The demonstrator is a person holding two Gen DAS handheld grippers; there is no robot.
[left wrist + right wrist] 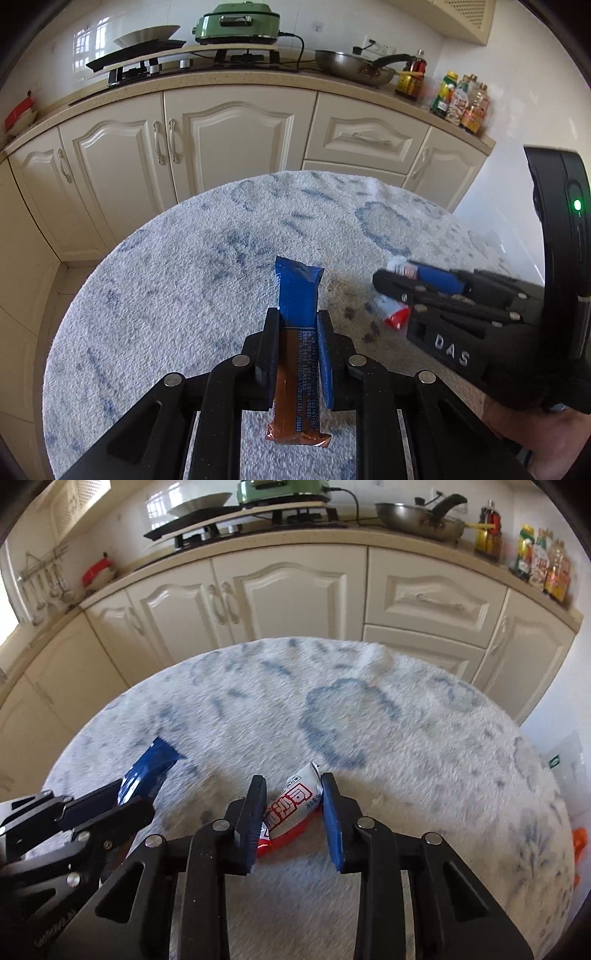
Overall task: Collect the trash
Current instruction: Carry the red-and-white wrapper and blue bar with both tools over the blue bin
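Left tool [297,328] clamps the blue-and-brown wrapper [297,295], right tool [293,794] pinches the red-and-white packet [291,805]; lift both straight off the fluffy worktop [406,738].

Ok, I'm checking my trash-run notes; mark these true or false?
1. The left gripper clamps a blue and brown wrapper. True.
2. The white and red packet lies between the right gripper fingers. True.
3. The table cover is plain red. False: it is fluffy white with blue marks.
4. The green cooker stands on the table. False: it stands up on the stove at the kitchen counter.
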